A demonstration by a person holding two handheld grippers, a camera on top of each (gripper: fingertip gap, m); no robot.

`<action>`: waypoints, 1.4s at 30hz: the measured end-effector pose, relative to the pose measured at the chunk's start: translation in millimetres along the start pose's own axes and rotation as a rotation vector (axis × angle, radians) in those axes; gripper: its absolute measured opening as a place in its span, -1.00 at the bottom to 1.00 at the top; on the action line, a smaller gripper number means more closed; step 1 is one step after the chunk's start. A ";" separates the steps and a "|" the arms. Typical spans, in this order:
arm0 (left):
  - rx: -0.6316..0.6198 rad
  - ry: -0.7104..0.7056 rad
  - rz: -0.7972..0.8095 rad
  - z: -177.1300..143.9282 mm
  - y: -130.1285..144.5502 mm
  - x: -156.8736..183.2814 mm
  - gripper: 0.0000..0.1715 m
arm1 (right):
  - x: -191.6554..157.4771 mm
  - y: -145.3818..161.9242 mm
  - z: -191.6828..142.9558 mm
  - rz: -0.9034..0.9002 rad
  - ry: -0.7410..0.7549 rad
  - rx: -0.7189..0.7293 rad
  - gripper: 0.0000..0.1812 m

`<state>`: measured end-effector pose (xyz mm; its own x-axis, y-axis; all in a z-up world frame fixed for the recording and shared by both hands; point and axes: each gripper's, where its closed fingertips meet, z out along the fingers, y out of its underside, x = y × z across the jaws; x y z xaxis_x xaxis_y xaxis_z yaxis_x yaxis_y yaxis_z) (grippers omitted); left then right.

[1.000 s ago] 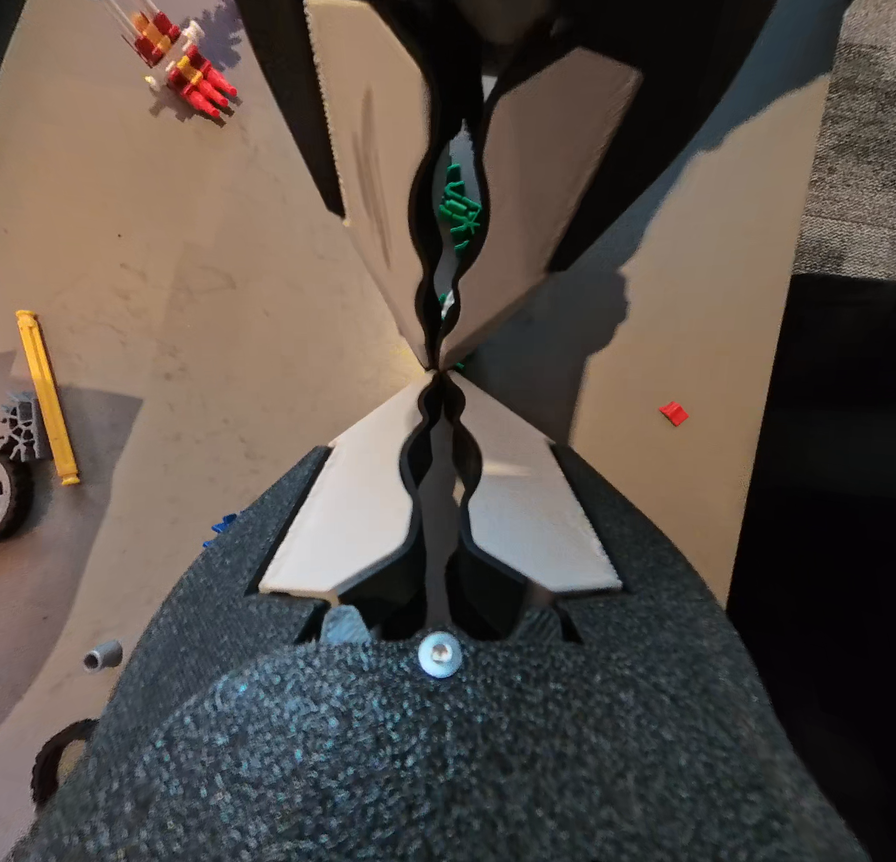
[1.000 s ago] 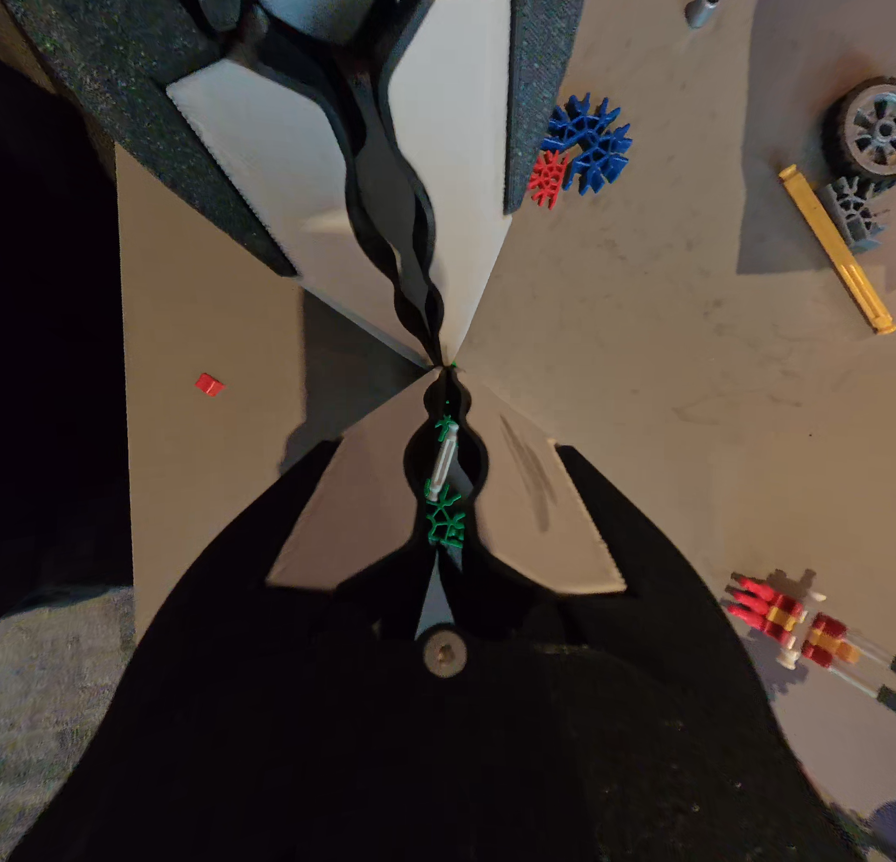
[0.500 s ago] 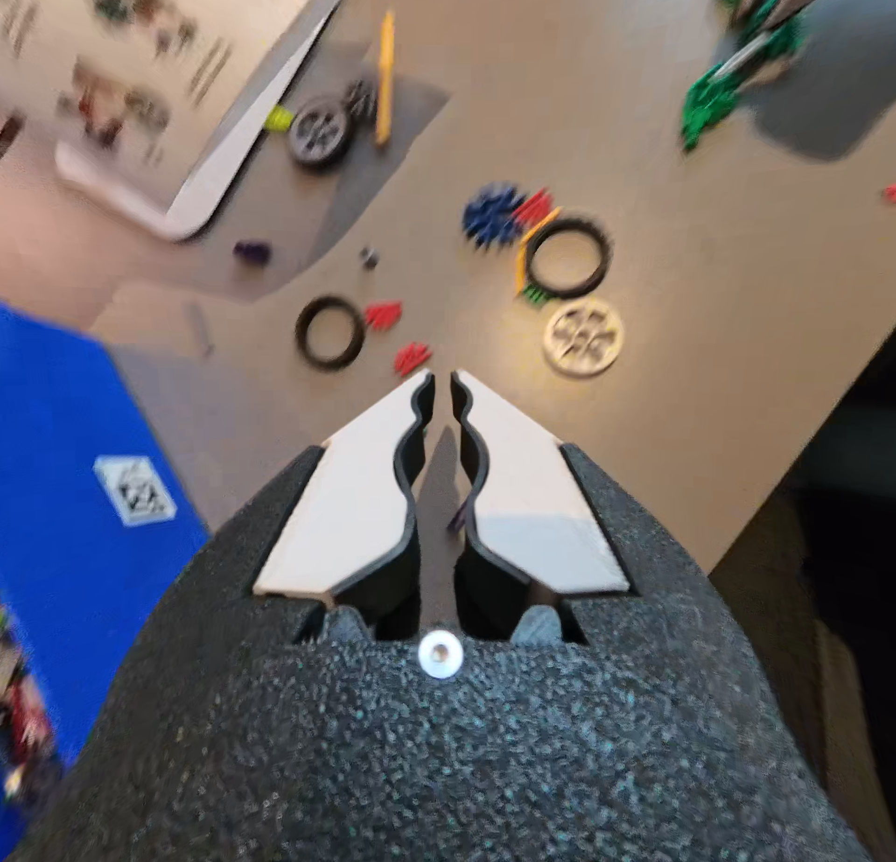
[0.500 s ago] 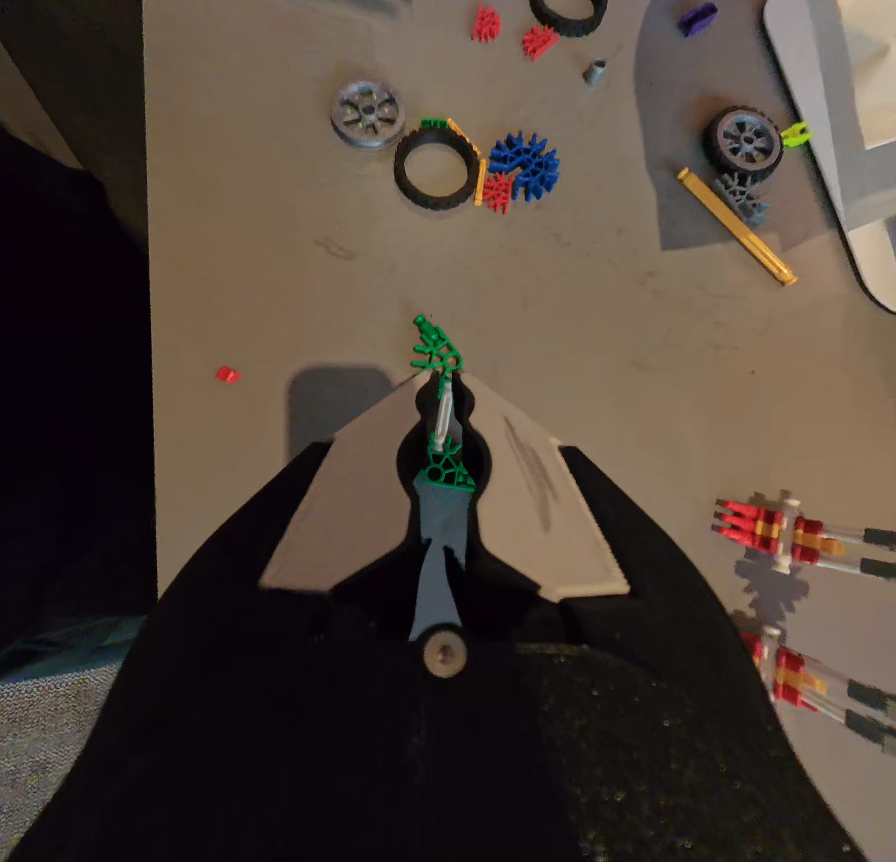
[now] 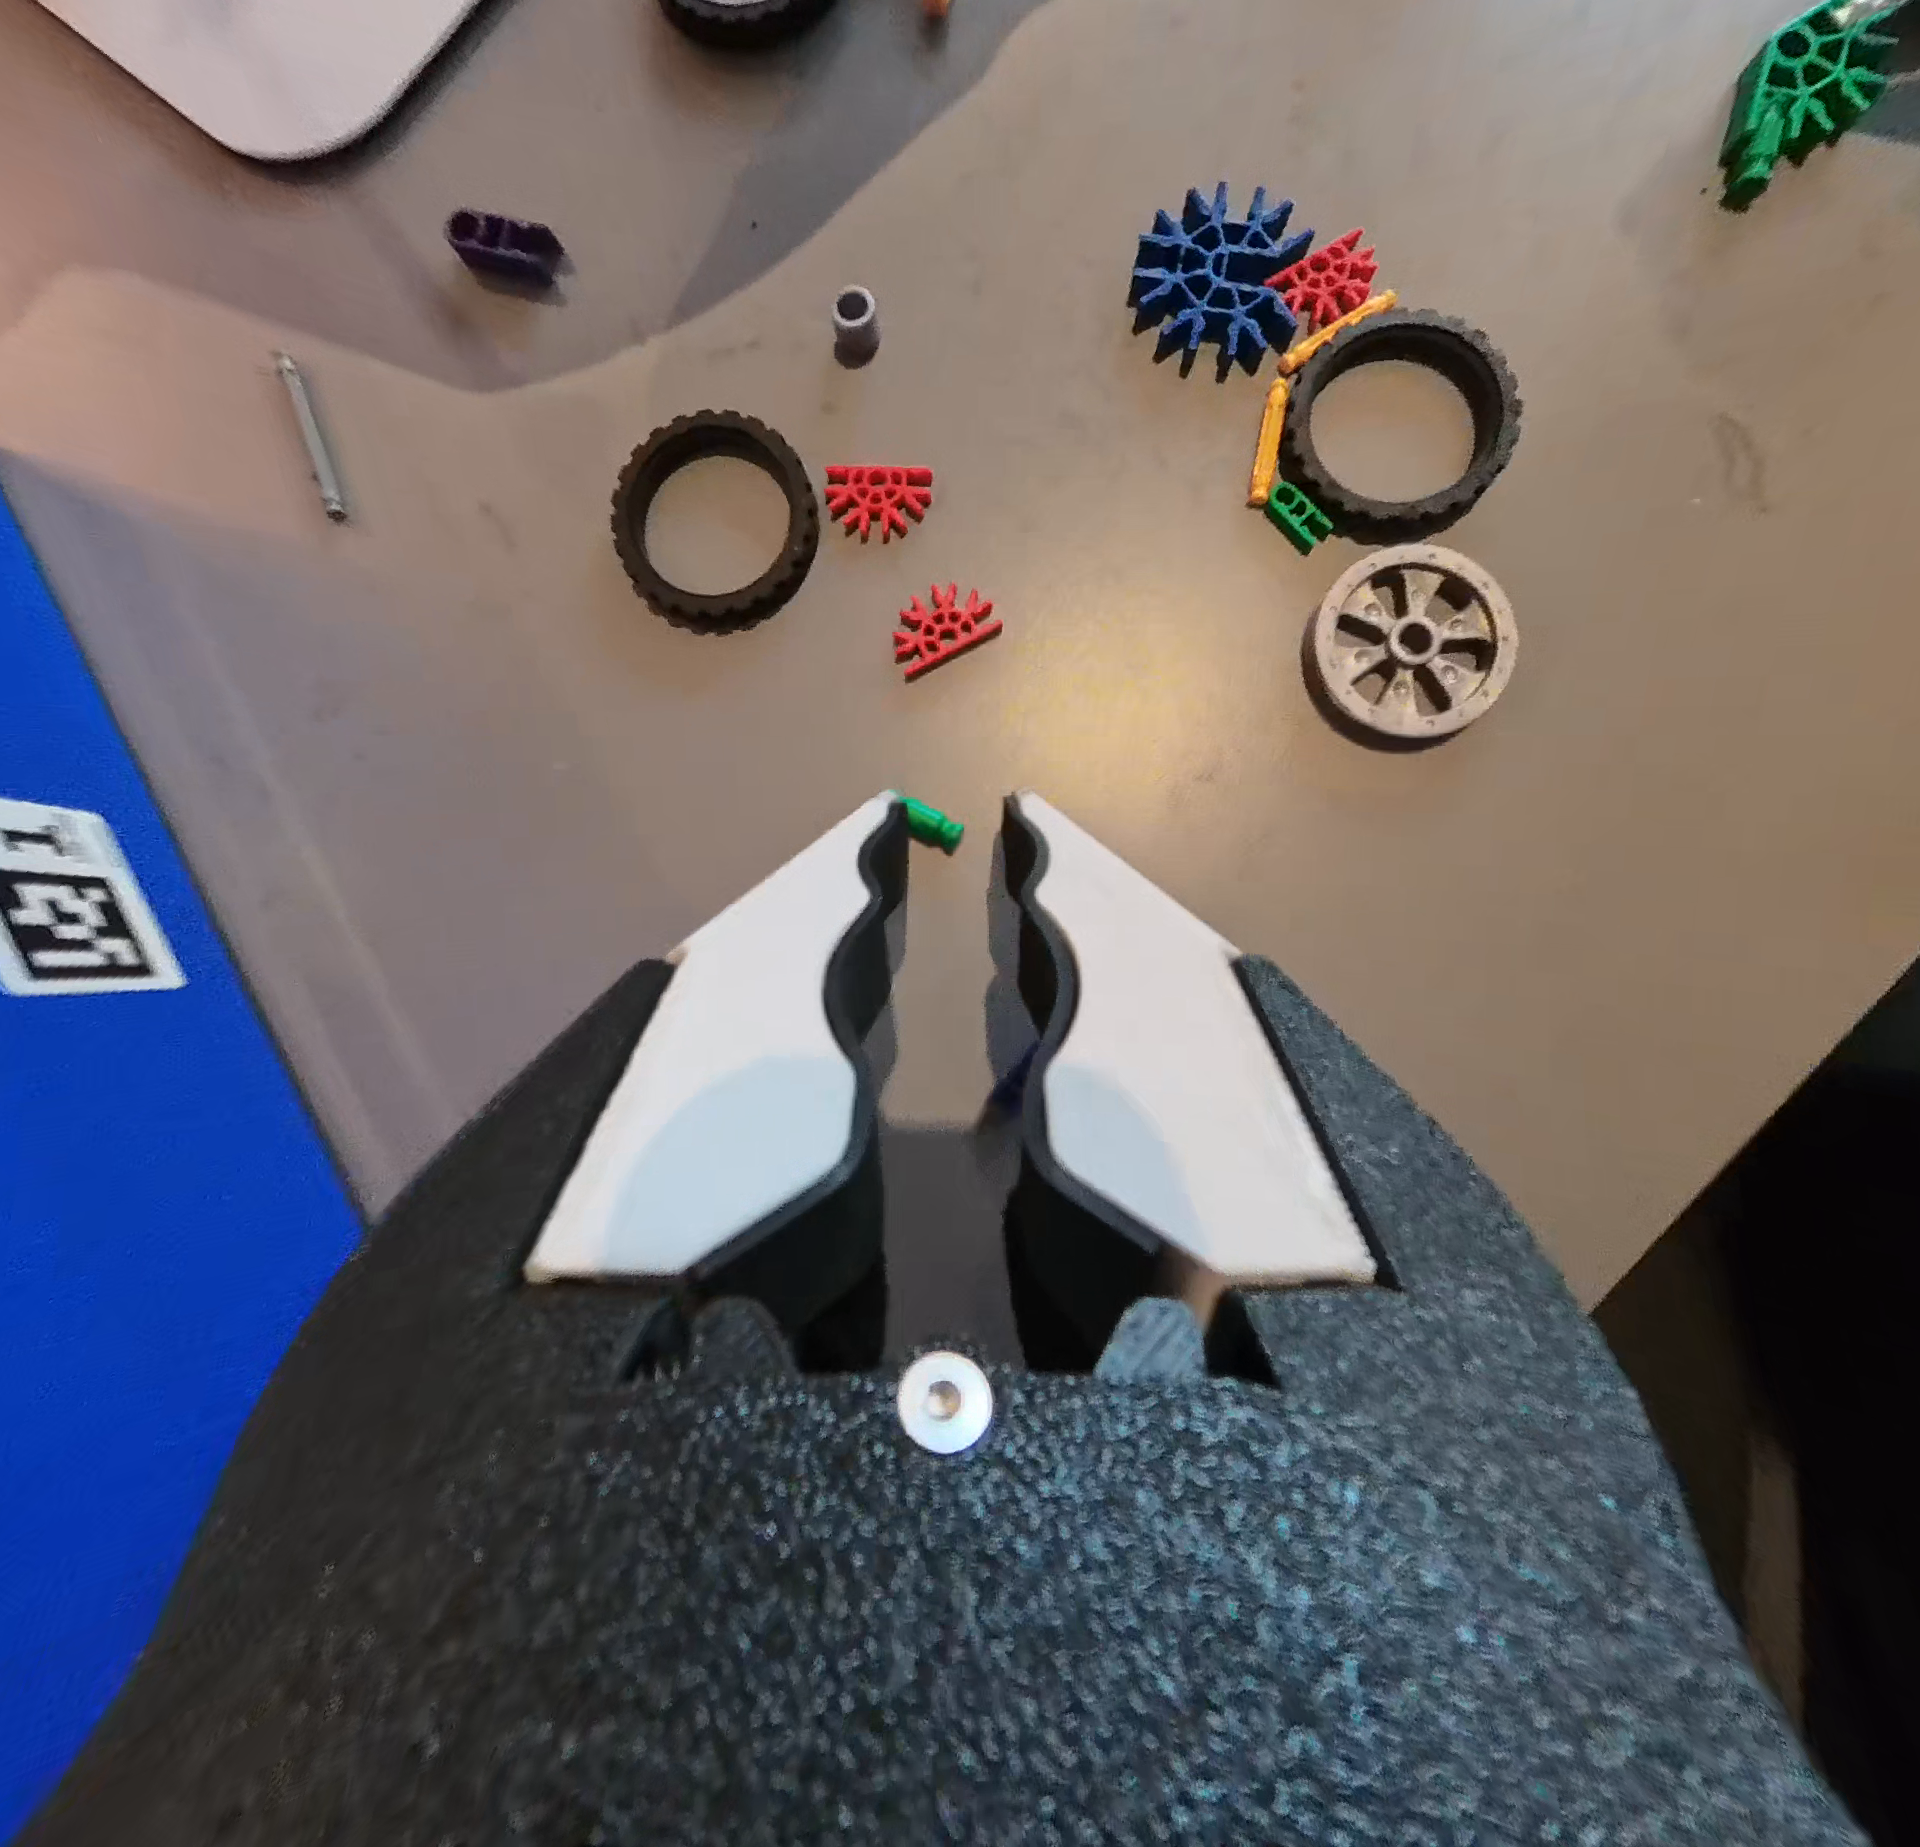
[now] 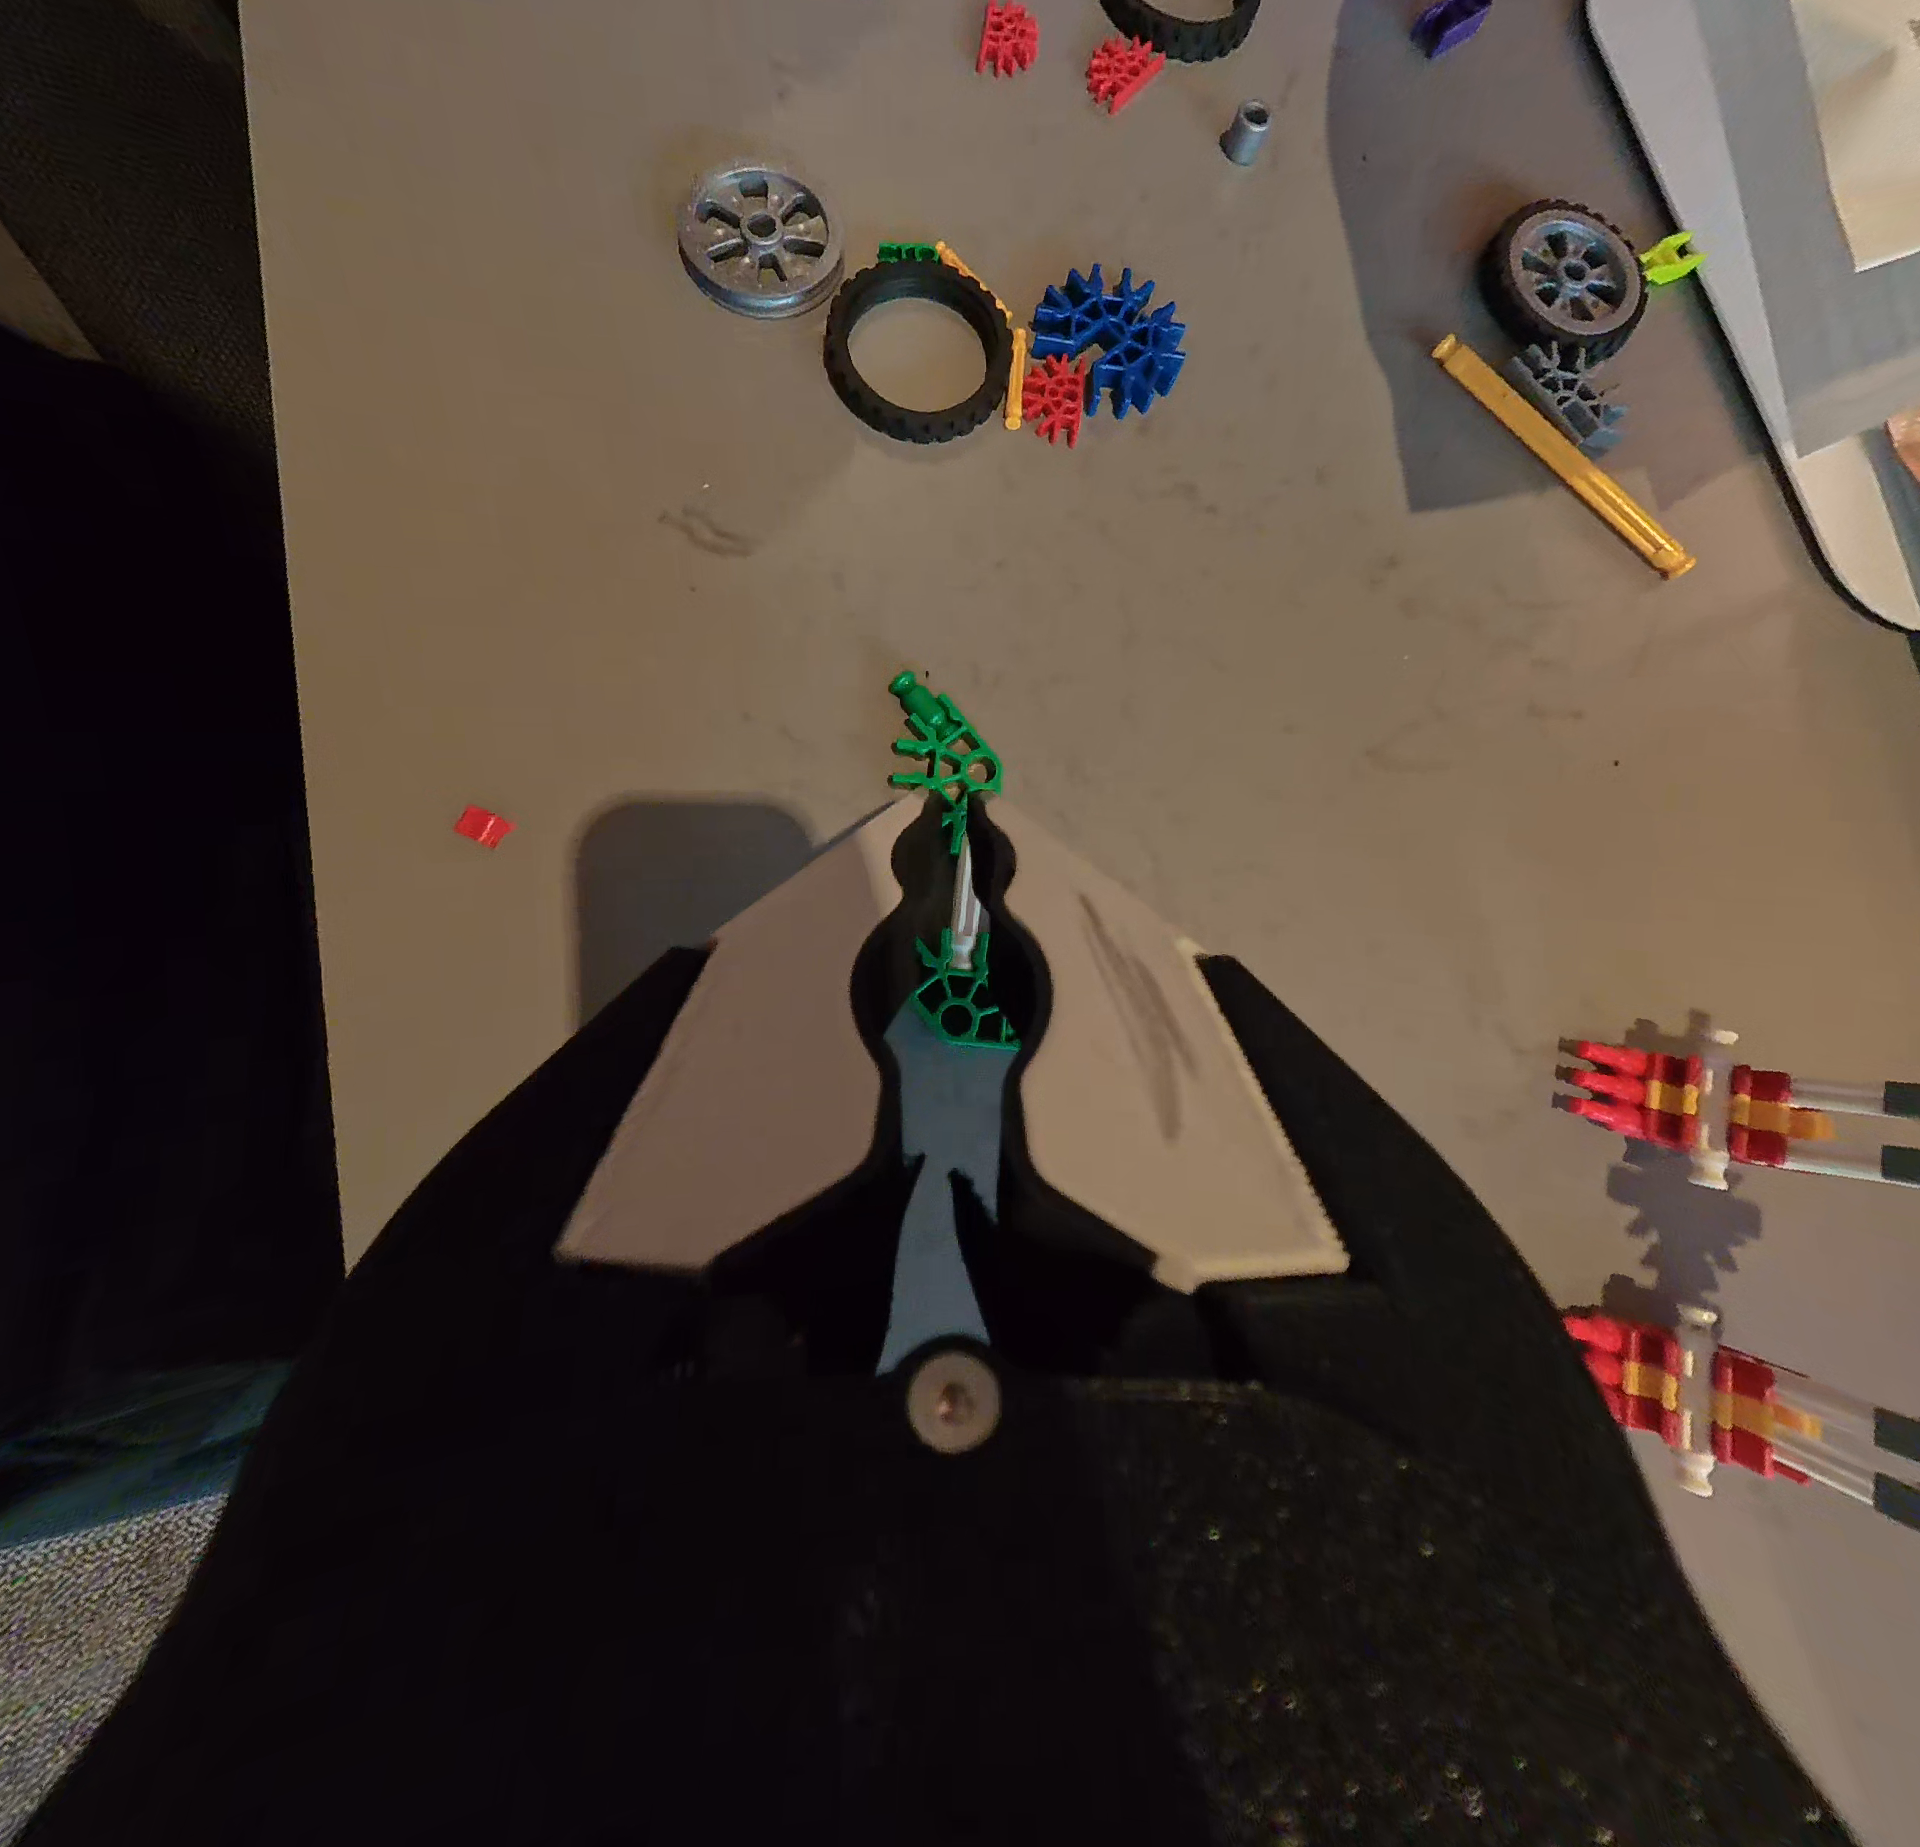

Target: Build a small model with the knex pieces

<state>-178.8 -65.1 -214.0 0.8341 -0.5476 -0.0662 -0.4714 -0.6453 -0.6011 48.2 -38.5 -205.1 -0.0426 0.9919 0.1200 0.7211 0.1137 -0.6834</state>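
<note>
Jaws: left gripper (image 5: pixel 951 826) stands parted and empty, a small green rod (image 5: pixel 930 823) just beside its left tip; right gripper (image 6: pixel 945 810) is clamped on a green connector assembly (image 6: pixel 954 867) protruding ahead.

I pulled my left gripper (image 5: pixel 951 826) away from the right gripper (image 6: pixel 948 810), where their tips had met a second before, and its jaws parted. It came over the tan table (image 5: pixel 1143 862), nearest a small green plastic rod (image 5: pixel 932 825). The green-and-white plastic connector assembly (image 6: pixel 951 862) now protruded past my right fingertips.
</note>
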 end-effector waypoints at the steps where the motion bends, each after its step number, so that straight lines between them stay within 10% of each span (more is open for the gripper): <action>1: -0.013 0.010 -0.017 3.3 1.5 1.2 -0.79 | 0.3 0.5 -0.7 0.001 0.002 0.000 -0.95; 24: 0.006 0.003 0.049 10.2 -13.1 12.5 -0.95 | 11.2 7.2 -12.1 0.011 0.039 0.022 -0.96; 42: 0.119 0.193 0.197 28.0 -78.9 111.9 -0.95 | 3.6 21.7 -19.6 0.012 0.034 0.004 -0.95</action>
<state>-40.2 -60.6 -196.2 0.6547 -0.7546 -0.0447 -0.5724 -0.4562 -0.6813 77.3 -33.5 -205.4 -0.0099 0.9906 0.1361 0.7184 0.1017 -0.6882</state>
